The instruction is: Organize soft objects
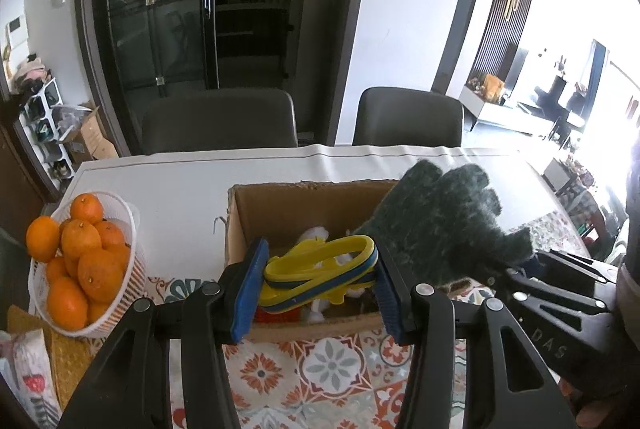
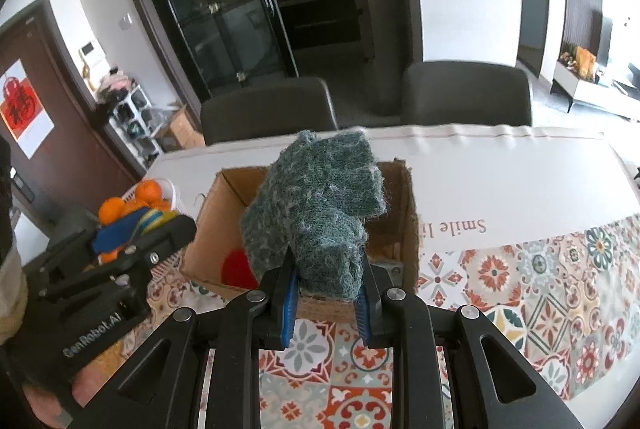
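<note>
**A:** So what were the two claws carrying at that point?

**B:** The right claw was clamped tight on a fuzzy dark-green knitted glove, pinched at the cuff end, fingers flopped up and forward over the open brown cardboard box. The left claw held a small yellow rubber flip-flop with blue edging crosswise between its blue pads, just above the box's near edge.

**A:** How'd they handle, you reckon?

**B:** Glove looked super light and limp, so I'd guess it drapes wherever it's let go; the cuff's the sensible spot to grab. Flip-flop seemed bendy but springy, maybe a bit slick, so gripping across the sole made sense.

**A:** Anything else on the surface?

**B:** A white basket of oranges sat left of the box, on a patterned tile-print cloth.
</note>
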`<state>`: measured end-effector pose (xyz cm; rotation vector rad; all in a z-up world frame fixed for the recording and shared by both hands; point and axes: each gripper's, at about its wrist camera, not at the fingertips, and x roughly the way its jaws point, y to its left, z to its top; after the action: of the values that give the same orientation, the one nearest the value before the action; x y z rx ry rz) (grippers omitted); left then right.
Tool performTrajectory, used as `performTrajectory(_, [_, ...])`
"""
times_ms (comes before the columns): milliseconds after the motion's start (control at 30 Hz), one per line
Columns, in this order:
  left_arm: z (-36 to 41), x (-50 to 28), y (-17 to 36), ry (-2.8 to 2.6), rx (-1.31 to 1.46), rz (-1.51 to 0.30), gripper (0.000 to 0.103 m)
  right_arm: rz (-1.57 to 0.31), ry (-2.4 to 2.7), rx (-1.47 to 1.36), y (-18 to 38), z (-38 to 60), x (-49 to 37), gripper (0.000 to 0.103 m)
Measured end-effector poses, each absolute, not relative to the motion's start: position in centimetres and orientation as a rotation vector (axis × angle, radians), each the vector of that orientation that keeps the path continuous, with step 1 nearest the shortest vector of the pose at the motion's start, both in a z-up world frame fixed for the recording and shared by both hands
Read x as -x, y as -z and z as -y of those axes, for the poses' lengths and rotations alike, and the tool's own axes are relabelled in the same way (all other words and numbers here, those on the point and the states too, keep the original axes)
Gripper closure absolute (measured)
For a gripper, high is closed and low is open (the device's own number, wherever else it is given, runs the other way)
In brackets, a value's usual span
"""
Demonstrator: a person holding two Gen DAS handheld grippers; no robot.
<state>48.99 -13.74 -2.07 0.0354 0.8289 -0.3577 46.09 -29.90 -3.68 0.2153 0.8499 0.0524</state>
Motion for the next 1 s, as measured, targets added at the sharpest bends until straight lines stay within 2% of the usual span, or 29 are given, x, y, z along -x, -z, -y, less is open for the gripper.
performTrajectory(467, [14.9,-55.0,7.0,0.352,-0.014,-0.999,0.052,-1.043,-0.125,-0.207,8.8,29.2,-52.7,0.078])
performTrajectory(533, [15.1,-55.3,7.6,0.354,-0.020,-1.021,0.045,-1.067,-0.131,-0.210,9.6,29.1,-53.5,0.076])
performTrajectory(600, [14.9,-55.4,7.8,0.340,-0.025,-1.019,0.031,-1.089,-0.135,-0.215,10.3,29.2,-53.9,0.069])
performTrajectory(667, [14.8,-55.4,7.9,0.315,-0.040,-1.008,0.027,-1.123,-0.134,-0.223,11.2,29.3,-54.4,0.062])
performTrajectory(733, [14.7,-55.1,7.7,0.299,-0.061,-1.001,0.026,-1.141,-0.123,-0.228,11.6,29.4,-54.6,0.058])
performTrajectory(933, [13.5,-52.4,6.6,0.252,-0.079,-0.946,0.021,-1.111,-0.049,-0.205,11.0,29.9,-53.1,0.056])
performTrajectory(1000, [13.1,-51.1,5.9,0.233,-0.090,-0.919,0.019,-1.083,-0.017,-0.201,10.3,30.1,-52.2,0.049])
